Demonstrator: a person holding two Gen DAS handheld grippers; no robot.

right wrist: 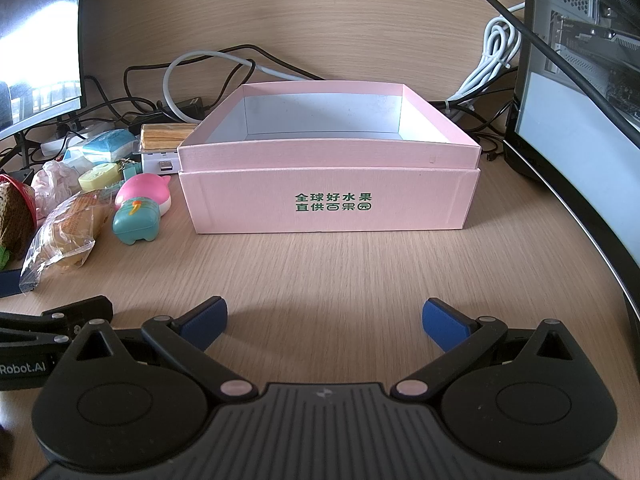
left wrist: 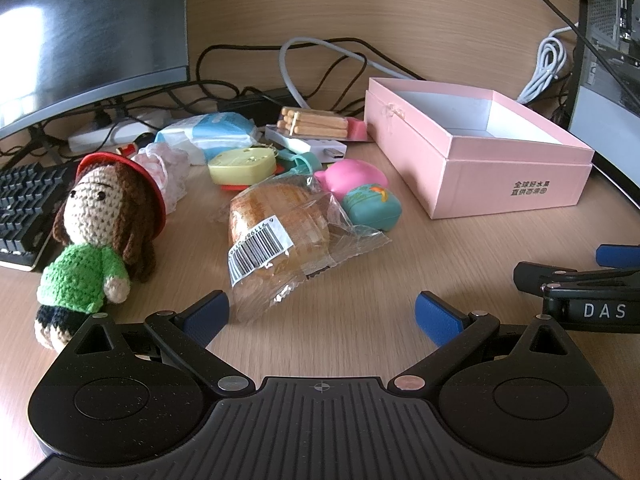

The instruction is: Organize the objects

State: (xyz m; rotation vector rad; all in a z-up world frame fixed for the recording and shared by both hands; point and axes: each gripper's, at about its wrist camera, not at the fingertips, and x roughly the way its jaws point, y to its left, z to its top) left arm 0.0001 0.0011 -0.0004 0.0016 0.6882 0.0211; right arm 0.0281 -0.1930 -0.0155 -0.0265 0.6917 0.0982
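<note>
Desk (right wrist: 320,264) of light wood, cluttered at the back. Landmark: pink box (right wrist: 328,184), open top, inside bare, green print on its near wall, sitting in its slightly wider pink lid or base.

Left gripper (left wrist: 322,312) tilted down over the desk, jaws released wide, nothing between the blue pads; the bread sits just past them, not touched. Right gripper (right wrist: 325,320) tilted down in front of the pink box, jaws spread wide too, only bare wood between the pads.

Items all lie left of the pink box as seen in the right wrist view:
- teal toy (right wrist: 135,222), near the box's front left corner, apart from it
- pink squishy toy (right wrist: 146,192), touching the teal toy, behind it
- wrapped bread (left wrist: 276,236) in clear plastic with a barcode label, further left of the teal toy
- yellow case (left wrist: 240,166), behind the bread
- crochet doll (left wrist: 100,232), red hat, green top, standing upright, farthest from the box
- biscuit sticks (left wrist: 316,122) in a tray, by the box's back left corner
- blue and white packet (left wrist: 212,132), left of the sticks
- crumpled clear bag (left wrist: 166,168) between doll and yellow case

Monitor (left wrist: 80,32) and keyboard (left wrist: 24,208) far left of the box. Cables (right wrist: 192,76) behind the box. White coiled cable (right wrist: 496,52) and 1 computer case (right wrist: 580,60) to its right.
</note>
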